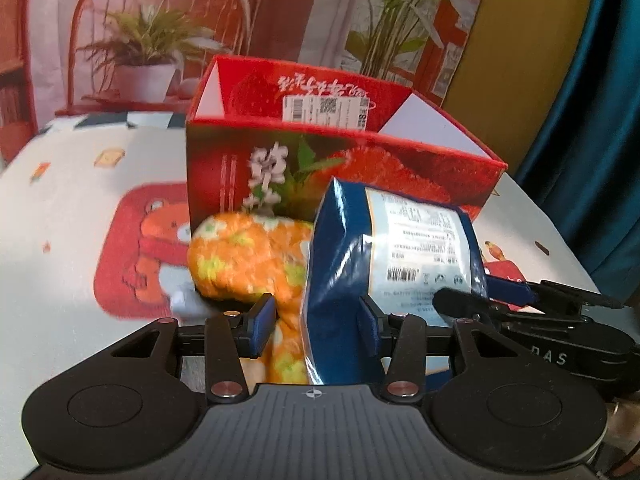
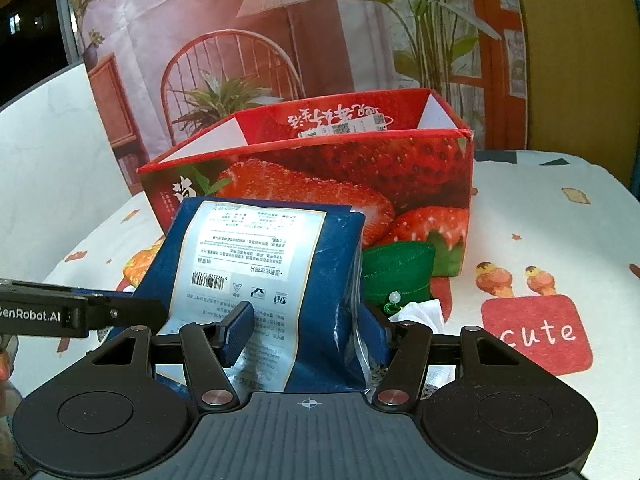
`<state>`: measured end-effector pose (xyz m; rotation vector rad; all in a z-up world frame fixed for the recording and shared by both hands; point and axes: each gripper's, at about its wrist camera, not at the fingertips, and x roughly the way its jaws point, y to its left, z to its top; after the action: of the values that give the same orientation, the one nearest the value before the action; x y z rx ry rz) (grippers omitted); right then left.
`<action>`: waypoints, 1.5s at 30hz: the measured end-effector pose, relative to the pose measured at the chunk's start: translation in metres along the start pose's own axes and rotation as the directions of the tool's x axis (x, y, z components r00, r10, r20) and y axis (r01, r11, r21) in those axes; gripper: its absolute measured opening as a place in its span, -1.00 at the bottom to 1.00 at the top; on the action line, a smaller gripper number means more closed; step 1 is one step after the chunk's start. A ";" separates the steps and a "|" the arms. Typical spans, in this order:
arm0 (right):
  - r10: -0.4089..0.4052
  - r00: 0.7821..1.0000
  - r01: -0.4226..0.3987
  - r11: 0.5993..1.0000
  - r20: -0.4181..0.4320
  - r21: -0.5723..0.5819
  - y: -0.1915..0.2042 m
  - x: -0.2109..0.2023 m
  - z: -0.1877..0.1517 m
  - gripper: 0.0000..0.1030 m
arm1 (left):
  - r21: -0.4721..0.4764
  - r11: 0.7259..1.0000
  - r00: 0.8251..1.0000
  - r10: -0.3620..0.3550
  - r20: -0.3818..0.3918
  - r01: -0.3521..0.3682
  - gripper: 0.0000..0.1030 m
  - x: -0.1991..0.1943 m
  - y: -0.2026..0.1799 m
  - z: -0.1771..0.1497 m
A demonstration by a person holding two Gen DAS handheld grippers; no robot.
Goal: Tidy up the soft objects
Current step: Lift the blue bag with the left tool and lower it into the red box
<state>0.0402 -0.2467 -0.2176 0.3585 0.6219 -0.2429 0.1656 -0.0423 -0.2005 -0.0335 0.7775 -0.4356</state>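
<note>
One box in play: red, strawberry print, top open, standing on the table in front of a printed backdrop. Inside I can only make out the white flaps and a shipping label on the far inner wall; the floor of the box is hidden, so can't tell if anything is in it.

Blue pouch is outside the box, just in front of its near wall, label side facing the right wrist camera, upside down. Orange towel is bunched left of the pouch, touching it and up against the box front. Green cushion sits at the box's front right corner, with a white cloth just in front of it.

Right gripper: level, pointed at the box, jaws around the pouch's lower part. Left finger pad lies on the label face, right finger is behind the pouch edge; looks clamped, though contact on the right side is partly hidden.

Left gripper: also aimed at the box, jaws apart, straddling the towel's tail and the pouch's left edge. Pads aren't visibly pressing on either. Frame is motion-blurred there.

Both grippers sit side by side, low over the table.
</note>
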 end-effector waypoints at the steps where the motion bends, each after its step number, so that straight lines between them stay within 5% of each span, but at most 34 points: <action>1: 0.004 1.000 -0.004 1.000 0.000 0.004 -0.001 0.000 0.001 0.09 | 0.023 1.000 1.000 -0.008 -0.007 0.008 -0.07 0.001 -0.001 0.005; 5: 0.020 1.000 -0.020 1.000 -0.004 0.012 -0.004 0.001 0.003 0.11 | 0.113 0.994 1.000 0.007 0.014 -0.009 -0.07 0.000 -0.004 0.019; 20: 0.067 0.995 -0.068 0.998 -0.069 -0.015 -0.011 0.011 0.006 0.18 | 0.165 0.981 0.993 -0.090 -0.076 0.101 -0.08 0.032 -0.011 0.028; 22: 0.076 0.994 -0.078 0.997 -0.083 -0.023 -0.010 0.011 0.008 0.16 | 0.168 0.981 0.994 -0.091 -0.066 0.101 -0.30 0.027 -0.013 0.029; 31: 0.113 0.994 -0.113 0.983 -0.006 -0.147 0.011 -0.018 0.046 0.10 | 0.222 0.971 0.992 -0.105 0.065 0.088 -0.32 -0.018 -0.019 0.050; 38: 0.117 0.991 -0.083 0.909 0.059 -0.408 0.028 -0.023 0.100 -0.03 | 0.166 0.983 0.981 -0.101 0.164 0.074 -0.32 -0.028 -0.011 0.099; 45: 0.048 0.987 0.046 0.827 0.151 -0.561 0.044 0.006 0.141 -0.07 | 0.095 0.993 0.957 -0.095 0.275 0.072 -0.32 -0.017 -0.008 0.148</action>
<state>0.1328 -0.2635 -0.1042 -0.2355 0.5073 -0.0746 0.2533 -0.0618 -0.0811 -0.0486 0.4805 -0.5309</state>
